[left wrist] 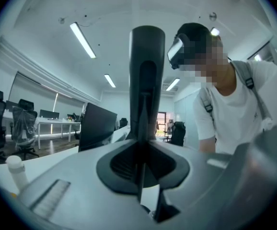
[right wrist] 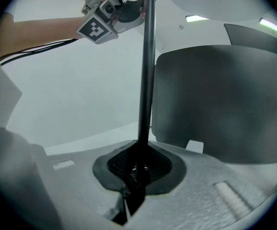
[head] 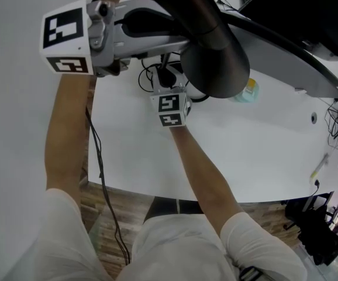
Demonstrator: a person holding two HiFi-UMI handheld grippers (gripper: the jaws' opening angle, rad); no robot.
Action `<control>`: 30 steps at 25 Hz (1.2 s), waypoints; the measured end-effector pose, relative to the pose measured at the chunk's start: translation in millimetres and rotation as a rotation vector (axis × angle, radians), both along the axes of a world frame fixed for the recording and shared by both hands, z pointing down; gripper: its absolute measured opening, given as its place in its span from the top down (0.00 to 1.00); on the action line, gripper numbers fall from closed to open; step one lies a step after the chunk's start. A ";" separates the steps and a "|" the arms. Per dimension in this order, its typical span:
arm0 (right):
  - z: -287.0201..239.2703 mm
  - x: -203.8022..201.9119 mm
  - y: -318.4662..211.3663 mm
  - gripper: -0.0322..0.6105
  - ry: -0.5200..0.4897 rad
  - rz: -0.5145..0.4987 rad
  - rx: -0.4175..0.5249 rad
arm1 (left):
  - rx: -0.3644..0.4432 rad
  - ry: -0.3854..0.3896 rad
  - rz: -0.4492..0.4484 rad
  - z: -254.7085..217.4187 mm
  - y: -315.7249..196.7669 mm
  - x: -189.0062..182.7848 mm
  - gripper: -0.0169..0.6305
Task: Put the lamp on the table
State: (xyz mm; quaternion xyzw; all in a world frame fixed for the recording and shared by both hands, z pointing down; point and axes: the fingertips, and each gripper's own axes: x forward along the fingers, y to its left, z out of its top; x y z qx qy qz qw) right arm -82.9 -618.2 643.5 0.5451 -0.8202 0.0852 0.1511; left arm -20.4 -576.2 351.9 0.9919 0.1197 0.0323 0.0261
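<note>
White table (head: 245, 157) fills most of the head view, with wood floor (head: 128, 206) below its near edge. Lamp (head: 216, 45) is held up over the table's far-left part by both grippers; whether its base touches the table can't be told. Left gripper (head: 151, 37) sits high, with jaws closed on the lamp's thick dark upper stem (left wrist: 147, 80). Right gripper (head: 168, 84) is lower, with jaws pinched on the thin black rod (right wrist: 147, 71). From there the left gripper (right wrist: 114, 8) shows further up the same rod.

Black cable loops (head: 148, 78) lie on the table just beside the right gripper. A teal-and-yellow item (head: 248, 92) sits right against the lamp's dark end. A big grey curved panel (head: 292, 63) crowds the lamp's right side. A dark monitor (left wrist: 98, 123) and a white-capped bottle (left wrist: 15, 169) show in the left gripper view, with the person (left wrist: 234, 109) leaning in. Pens (head: 320, 168) lie well apart at the table's right edge.
</note>
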 end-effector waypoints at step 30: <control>-28.9 22.4 65.6 0.76 -0.036 -0.051 -0.010 | -0.065 -0.010 -0.349 3.4 -2.4 -33.2 0.73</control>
